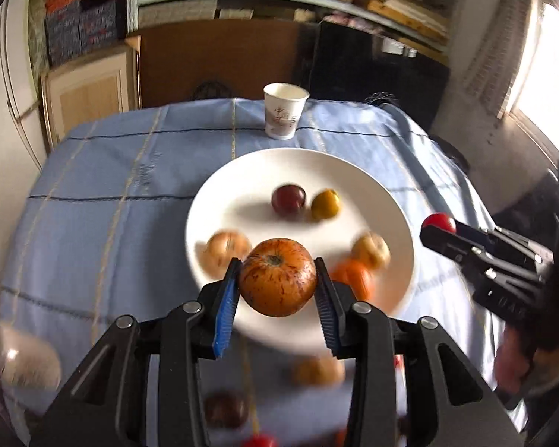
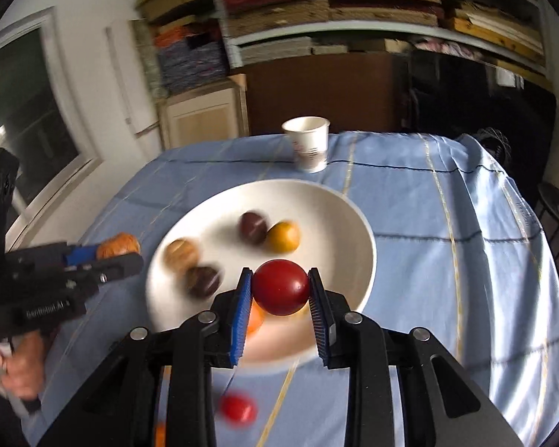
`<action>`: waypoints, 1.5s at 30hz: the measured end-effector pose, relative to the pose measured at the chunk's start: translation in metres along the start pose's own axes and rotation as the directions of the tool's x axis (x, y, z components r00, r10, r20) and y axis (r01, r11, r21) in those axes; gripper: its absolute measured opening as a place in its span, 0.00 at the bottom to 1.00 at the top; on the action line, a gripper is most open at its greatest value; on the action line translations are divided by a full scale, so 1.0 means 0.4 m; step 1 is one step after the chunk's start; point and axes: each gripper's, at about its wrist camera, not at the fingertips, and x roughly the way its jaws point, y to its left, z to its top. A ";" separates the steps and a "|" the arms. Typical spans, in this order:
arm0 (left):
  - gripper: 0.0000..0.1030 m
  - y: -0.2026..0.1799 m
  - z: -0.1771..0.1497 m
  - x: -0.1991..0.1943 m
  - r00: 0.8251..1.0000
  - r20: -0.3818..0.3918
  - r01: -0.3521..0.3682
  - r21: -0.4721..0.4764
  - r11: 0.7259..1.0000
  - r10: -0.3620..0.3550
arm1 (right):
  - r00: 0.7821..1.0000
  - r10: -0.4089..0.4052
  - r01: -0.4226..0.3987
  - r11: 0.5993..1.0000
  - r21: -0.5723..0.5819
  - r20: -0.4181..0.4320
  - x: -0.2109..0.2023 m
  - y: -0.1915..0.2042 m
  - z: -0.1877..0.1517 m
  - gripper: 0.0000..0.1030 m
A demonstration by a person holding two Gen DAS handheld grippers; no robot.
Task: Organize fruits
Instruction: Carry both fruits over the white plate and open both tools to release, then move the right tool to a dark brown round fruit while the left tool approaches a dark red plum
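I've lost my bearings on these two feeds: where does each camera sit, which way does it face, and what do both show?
Left wrist: on the left gripper, looking down its fingers over the plate; it is shut on a striped apple; the right gripper enters at right.
Right wrist: on the right gripper, shut on a red fruit, facing the same plate; the left gripper and a hand show at left.
Shared: plate, paper cup, blue tablecloth.
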 end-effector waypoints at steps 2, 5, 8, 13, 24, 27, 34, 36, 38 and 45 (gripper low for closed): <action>0.37 -0.006 0.042 0.065 1.000 -0.030 -0.007 -0.004 1.000 0.007 | 0.999 -0.025 0.025 1.000 0.017 -0.041 0.071 -0.021 0.018 0.29; 0.37 -0.023 0.077 0.146 0.997 -0.058 -0.054 0.025 0.998 0.056 | 0.996 -0.034 0.040 0.997 0.063 -0.085 0.153 -0.058 0.029 0.29; 0.37 -0.029 0.084 0.212 0.992 -0.102 -0.072 0.034 0.997 0.076 | 0.994 -0.020 0.032 0.994 0.106 -0.110 0.202 -0.084 0.035 0.29; 0.38 -0.021 0.087 0.276 0.986 -0.149 -0.076 0.017 0.997 0.078 | 0.990 0.009 0.011 0.991 0.135 -0.142 0.242 -0.095 0.034 0.30; 0.95 -0.044 -0.012 0.012 0.991 0.088 -0.106 0.044 0.993 0.102 | 0.998 0.036 -0.039 0.998 0.047 0.052 -0.032 -0.043 -0.054 0.65; 0.95 -0.038 -0.107 -0.088 0.986 0.148 -0.080 0.027 0.996 0.076 | 0.995 0.051 -0.051 0.999 0.004 0.088 -0.113 -0.019 -0.137 0.68; 0.95 -0.005 -0.380 -0.222 0.977 0.214 -0.015 0.024 1.000 0.010 | 0.994 0.108 -0.103 0.975 -0.199 0.015 -0.191 0.047 -0.344 0.73; 0.95 0.001 -0.438 -0.225 0.982 0.189 -0.014 0.006 1.000 0.012 | 0.996 0.085 -0.087 0.959 -0.270 -0.020 -0.198 0.075 -0.374 0.73; 0.95 0.006 -0.481 -0.227 0.987 0.162 0.012 0.023 1.000 -0.015 | 0.995 0.093 -0.095 0.928 -0.360 -0.022 -0.213 0.102 -0.402 0.74; 0.95 0.007 -0.530 -0.255 0.982 0.175 0.064 0.065 0.996 -0.075 | 0.994 0.076 -0.102 0.881 -0.463 -0.073 -0.212 0.123 -0.444 0.74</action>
